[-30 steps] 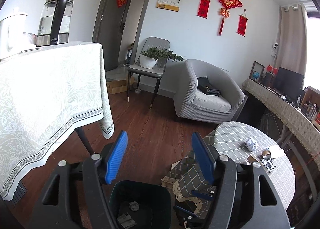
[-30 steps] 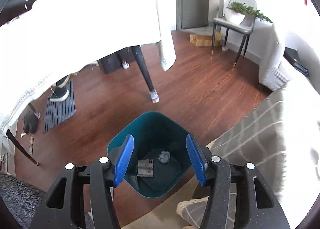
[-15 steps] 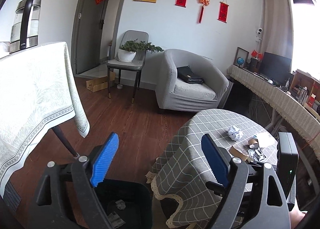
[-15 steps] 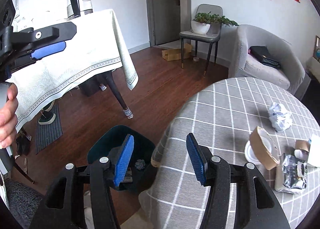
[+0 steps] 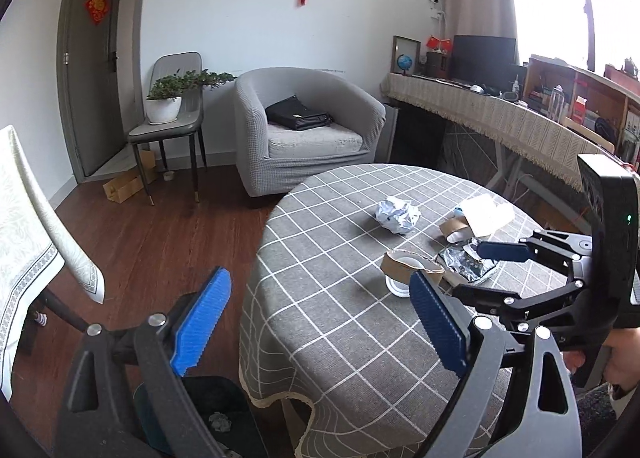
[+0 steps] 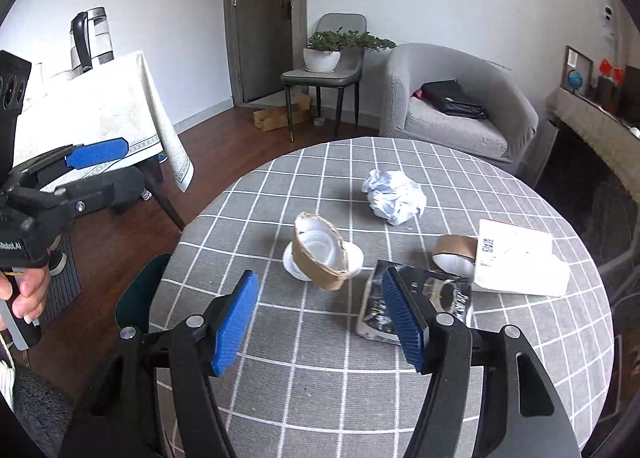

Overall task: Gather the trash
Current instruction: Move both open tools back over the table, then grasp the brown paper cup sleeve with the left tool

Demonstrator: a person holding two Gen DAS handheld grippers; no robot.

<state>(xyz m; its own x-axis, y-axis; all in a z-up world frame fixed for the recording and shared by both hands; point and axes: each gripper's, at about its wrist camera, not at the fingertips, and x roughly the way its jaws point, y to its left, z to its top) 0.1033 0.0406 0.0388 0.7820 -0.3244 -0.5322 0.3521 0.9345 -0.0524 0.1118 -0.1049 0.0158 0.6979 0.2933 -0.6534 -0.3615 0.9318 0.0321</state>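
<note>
Claw jaws (image 6: 320,318) just widened, empty, above 2 torn cups (image 6: 320,254)

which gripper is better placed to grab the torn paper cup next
Right. The right gripper is open, over the table, facing the torn paper cup. The left gripper, also open, sits back by the table's edge, above the bin.

Right gripper (image 6: 320,322), jaws just widened and empty, hangs over torn paper cup (image 6: 320,254), seemingly not touching it.
</note>
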